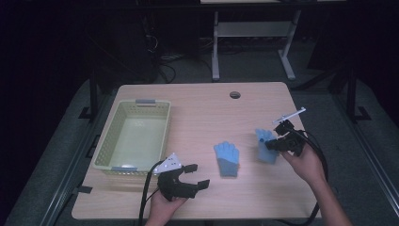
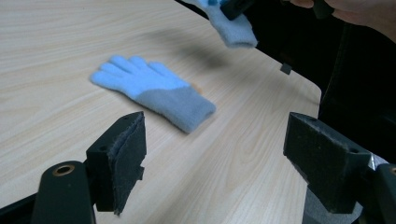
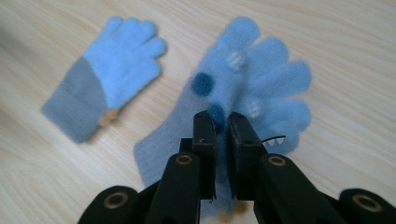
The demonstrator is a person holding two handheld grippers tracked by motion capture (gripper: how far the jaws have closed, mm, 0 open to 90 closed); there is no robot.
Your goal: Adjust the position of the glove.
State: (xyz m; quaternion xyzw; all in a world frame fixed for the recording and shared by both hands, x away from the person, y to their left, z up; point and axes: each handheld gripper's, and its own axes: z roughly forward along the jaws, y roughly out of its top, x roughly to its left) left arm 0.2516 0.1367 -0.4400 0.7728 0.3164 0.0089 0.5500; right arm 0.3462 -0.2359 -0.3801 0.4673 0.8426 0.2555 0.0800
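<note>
1. Clearly, the right gripper [image 3: 222,122] is clenched on a blue glove [image 3: 252,88]; its jaws pinch the fabric near the palm and hold it off the table [image 1: 197,101].
2. Seen from above, that glove [image 1: 266,147] hangs at the right gripper [image 1: 275,143], near the table's right edge.
3. Meanwhile the left gripper [image 1: 196,176] hangs released, jaws wide apart with nothing between them, near the front edge.
4. A second glove [image 1: 227,158] lies flat mid-table between the grippers, just beyond the left jaws.
5. A basket [image 1: 109,141] sits at the left.
</note>
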